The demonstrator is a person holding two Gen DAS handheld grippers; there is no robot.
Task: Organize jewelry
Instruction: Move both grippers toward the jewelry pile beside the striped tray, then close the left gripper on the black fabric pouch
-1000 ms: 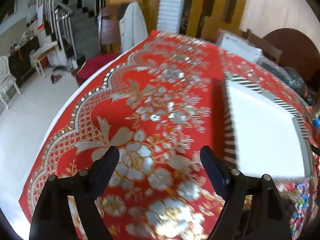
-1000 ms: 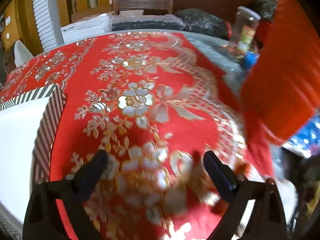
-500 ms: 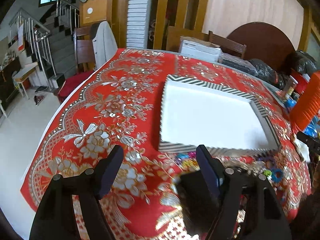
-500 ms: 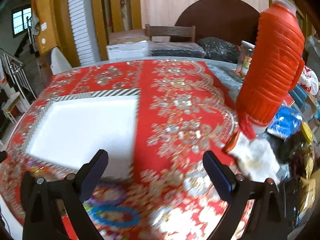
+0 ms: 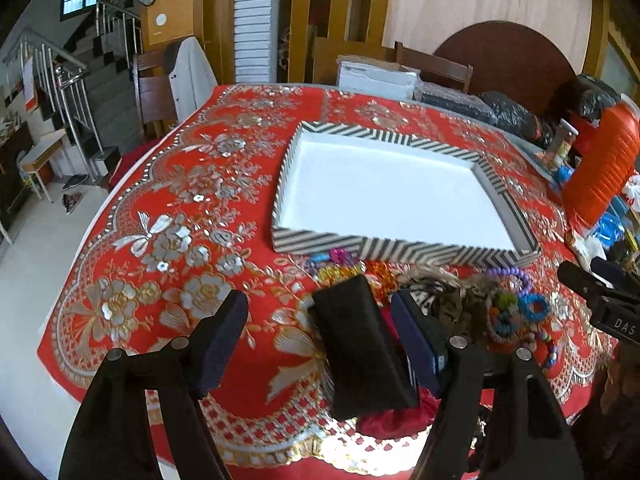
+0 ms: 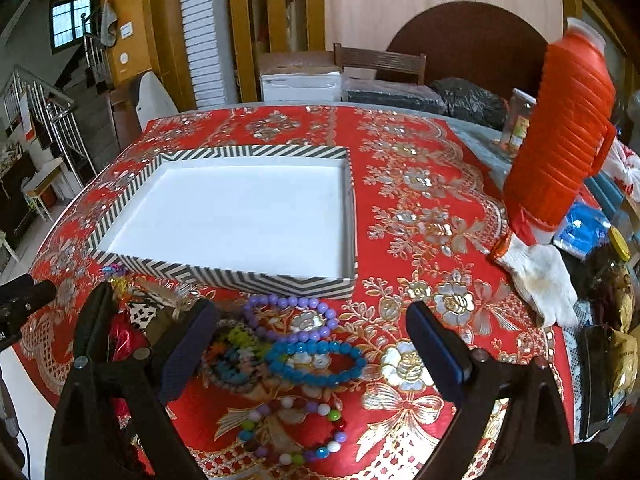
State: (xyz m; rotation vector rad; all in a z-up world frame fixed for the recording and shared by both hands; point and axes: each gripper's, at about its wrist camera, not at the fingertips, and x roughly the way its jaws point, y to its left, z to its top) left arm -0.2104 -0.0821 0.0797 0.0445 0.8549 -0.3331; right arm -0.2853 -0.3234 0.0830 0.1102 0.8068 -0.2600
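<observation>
In front of me a shallow striped box (image 6: 224,276) with a white inside sits open and empty on the surface. Just beside its near wall lie bead bracelets: a purple one (image 6: 290,318), a blue one (image 6: 316,362) touching it, and a multicoloured one (image 6: 292,428) nearest me.

Bracelets (image 6: 304,344) before tray (image 6: 224,272), jug (image 6: 560,136) right.
</observation>
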